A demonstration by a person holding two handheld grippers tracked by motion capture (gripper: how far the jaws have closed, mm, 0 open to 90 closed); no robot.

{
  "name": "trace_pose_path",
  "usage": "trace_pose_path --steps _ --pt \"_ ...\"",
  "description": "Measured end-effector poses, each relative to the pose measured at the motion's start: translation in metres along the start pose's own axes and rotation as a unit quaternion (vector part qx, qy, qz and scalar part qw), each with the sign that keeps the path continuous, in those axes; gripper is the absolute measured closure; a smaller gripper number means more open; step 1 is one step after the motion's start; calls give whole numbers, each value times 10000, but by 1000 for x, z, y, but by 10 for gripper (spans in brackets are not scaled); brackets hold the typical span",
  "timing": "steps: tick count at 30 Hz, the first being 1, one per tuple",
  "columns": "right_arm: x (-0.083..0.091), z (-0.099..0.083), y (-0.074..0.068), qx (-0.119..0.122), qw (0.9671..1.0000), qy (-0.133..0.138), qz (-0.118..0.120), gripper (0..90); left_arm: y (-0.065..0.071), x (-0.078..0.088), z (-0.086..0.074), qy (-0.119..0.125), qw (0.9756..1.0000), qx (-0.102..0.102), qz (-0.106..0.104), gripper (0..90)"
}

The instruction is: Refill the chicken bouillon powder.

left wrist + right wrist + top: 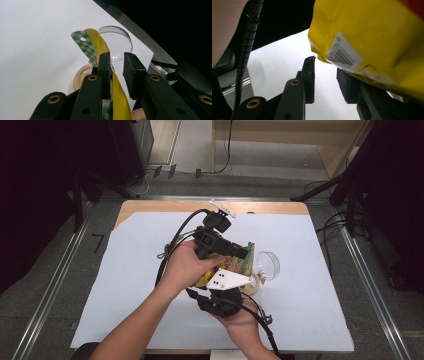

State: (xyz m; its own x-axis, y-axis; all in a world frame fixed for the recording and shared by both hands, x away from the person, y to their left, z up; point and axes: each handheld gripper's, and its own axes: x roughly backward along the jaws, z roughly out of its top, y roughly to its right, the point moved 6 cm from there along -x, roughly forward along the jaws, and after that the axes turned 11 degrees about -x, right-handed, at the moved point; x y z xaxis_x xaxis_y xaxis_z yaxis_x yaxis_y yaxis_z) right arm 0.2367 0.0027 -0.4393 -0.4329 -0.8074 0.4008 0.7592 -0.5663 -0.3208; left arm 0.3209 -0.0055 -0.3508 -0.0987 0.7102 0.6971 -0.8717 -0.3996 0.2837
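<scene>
Left gripper (113, 68) open beside snack bag (96, 46), right gripper (325, 75) open under it: steady bag, pour toward dish (117, 42) at 2 o'clock.

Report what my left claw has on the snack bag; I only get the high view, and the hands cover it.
Observer: In the left gripper view the bag runs up between the jaws of the left claw. It seems to lie against one pad, with a clear gap to the other.
Operator: Now check the right claw.
Observer: The right claw stands open with nothing between its jaws. The bag's yellow side covers part of one jaw in the right gripper view.
Operator: Give me a mark on that side.
Observer: A white barcode label sits on the bag just above that jaw.
</scene>
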Motion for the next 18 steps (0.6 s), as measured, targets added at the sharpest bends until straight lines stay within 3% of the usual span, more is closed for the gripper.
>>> trace_pose_path --steps 18 --pt "3 2 -4 -25 10000 19 58 723 -1 1 0 -13 10000 19 6 778"
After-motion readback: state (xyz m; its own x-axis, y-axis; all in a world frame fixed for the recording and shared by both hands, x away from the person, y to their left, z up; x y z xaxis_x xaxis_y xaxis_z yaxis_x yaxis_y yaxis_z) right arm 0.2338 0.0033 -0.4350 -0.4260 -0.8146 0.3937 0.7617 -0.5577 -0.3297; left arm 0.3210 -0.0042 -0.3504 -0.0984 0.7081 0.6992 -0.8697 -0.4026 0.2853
